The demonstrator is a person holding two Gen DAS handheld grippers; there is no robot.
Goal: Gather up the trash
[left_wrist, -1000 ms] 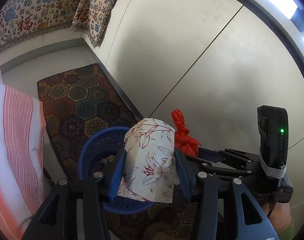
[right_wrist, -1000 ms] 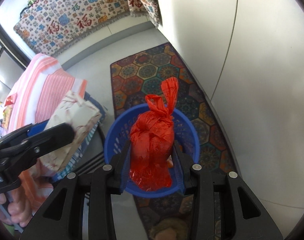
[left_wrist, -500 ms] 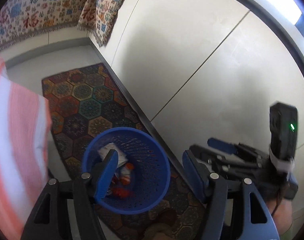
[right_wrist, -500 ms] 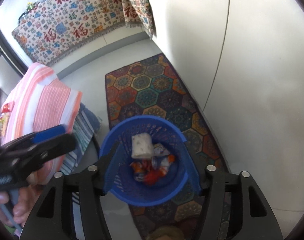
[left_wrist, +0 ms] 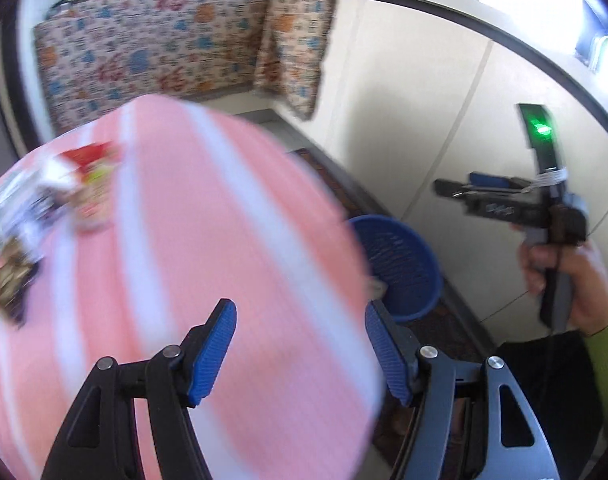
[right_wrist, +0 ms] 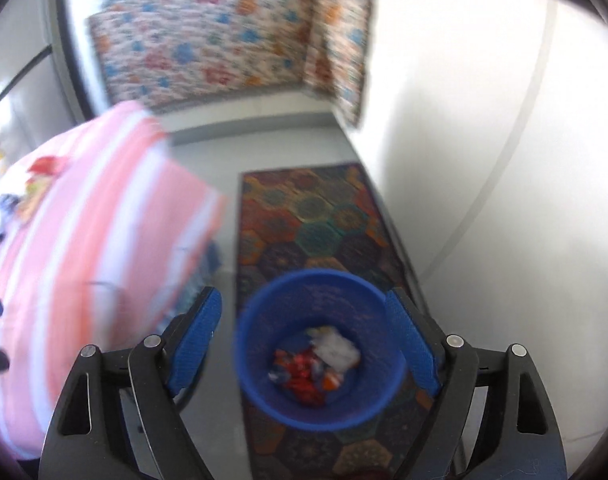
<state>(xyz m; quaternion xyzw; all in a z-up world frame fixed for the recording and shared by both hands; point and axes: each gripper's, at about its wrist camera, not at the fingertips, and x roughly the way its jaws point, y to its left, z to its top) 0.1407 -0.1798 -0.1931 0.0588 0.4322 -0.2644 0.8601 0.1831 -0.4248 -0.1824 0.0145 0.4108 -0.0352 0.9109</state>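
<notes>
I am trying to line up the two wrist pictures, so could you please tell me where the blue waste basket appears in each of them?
Left wrist view: the blue waste basket sits right of centre, partly hidden behind the pink striped cloth.
Right wrist view: it lies low in the middle, seen from above with trash inside, its rim between the open fingers.
Shared landmark: the patterned cloth with red characters at the top of both.
</notes>
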